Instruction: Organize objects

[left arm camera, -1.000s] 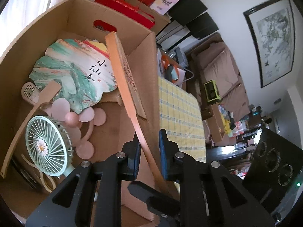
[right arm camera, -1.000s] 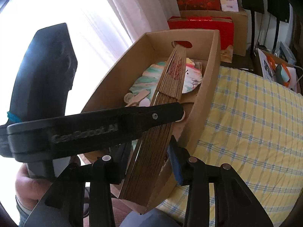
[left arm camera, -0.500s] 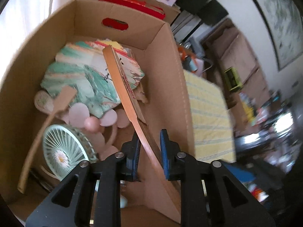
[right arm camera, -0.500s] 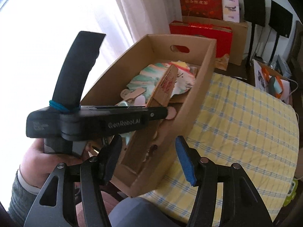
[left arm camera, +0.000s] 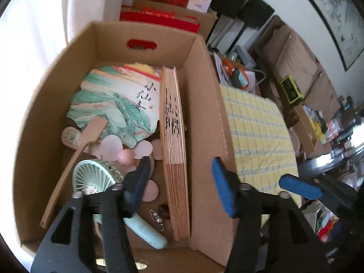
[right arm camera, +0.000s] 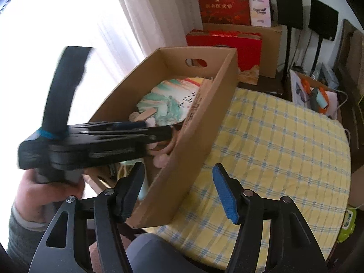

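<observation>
A cardboard box point(left arm camera: 202, 104) stands on the yellow checked table point(left arm camera: 257, 134). A folded wooden fan point(left arm camera: 174, 150) lies on edge inside it against the right wall. A painted round fan point(left arm camera: 113, 104), a mint handheld fan point(left arm camera: 95, 179), a pink petal fan point(left arm camera: 127, 152) and a wooden stick point(left arm camera: 72, 168) also lie in the box. My left gripper point(left arm camera: 182, 182) is open and empty above the folded fan's near end. My right gripper point(right arm camera: 179, 186) is open and empty, straddling the box's near right wall point(right arm camera: 193, 141); the left gripper point(right arm camera: 95, 136) shows blurred in that view.
Red gift boxes point(right arm camera: 223, 4) and a brown carton point(right arm camera: 270, 45) stand behind the box by the curtain. A bag with orange handles point(right arm camera: 316, 95) sits past the table's far edge. Black speakers point(right arm camera: 323, 20) stand at the wall. A green device point(left arm camera: 291, 88) rests on a sofa.
My left gripper opened and let go of the folded fan, which now lies on edge against the box's right wall. My right gripper pulled back from the box and stays open.
</observation>
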A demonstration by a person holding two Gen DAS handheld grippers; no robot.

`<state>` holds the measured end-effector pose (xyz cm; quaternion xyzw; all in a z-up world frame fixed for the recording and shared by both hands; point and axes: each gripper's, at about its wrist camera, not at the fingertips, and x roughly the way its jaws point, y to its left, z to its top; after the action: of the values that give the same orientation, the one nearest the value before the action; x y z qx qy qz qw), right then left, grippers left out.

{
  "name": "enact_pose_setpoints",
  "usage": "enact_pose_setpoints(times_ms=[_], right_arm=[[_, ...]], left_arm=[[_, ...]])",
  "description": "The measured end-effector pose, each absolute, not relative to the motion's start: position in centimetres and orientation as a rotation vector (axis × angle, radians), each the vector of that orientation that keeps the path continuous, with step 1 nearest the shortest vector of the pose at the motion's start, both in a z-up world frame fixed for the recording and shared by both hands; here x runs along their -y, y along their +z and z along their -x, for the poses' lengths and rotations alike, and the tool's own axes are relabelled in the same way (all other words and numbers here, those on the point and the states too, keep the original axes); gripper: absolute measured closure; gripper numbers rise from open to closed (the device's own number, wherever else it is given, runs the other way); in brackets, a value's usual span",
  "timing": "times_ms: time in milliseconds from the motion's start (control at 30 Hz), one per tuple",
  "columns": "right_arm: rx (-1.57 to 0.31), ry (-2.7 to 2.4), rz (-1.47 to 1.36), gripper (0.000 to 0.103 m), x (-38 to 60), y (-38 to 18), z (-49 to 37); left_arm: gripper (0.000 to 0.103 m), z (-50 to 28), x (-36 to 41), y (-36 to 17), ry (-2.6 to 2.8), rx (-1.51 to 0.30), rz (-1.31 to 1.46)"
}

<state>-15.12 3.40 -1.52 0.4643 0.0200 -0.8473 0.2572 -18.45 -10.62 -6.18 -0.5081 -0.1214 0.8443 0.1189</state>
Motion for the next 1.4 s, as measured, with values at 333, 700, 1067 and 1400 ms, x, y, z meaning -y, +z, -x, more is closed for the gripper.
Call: enact_pose_setpoints(times_ms=[333, 700, 1067, 1400], right_arm=[[-0.107, -2.405, -1.238, 0.024, -5.4, -1.5, 14.6], [-0.099, -2.51, -1.243, 0.003, -9.1, -1.1, 14.0], [-0.04, -2.585, -1.252, 0.0, -13.6, -1.1, 12.6], [-0.049, -2.699, -1.202, 0.0, -16.4, -0.9, 8.7]], left_arm=[[0.014, 14.6, 9.9, -1.7, 2.594, 0.263, 1.322], [0.002, 12.0, 8.5, -1.9, 2.593, 0.241, 1.323], [0.0, 10.1, 5.8, -1.3, 2.603, 0.173, 1.34], [0.0, 7.8, 3.8, -2.0, 2.694, 0.096, 1.312]])
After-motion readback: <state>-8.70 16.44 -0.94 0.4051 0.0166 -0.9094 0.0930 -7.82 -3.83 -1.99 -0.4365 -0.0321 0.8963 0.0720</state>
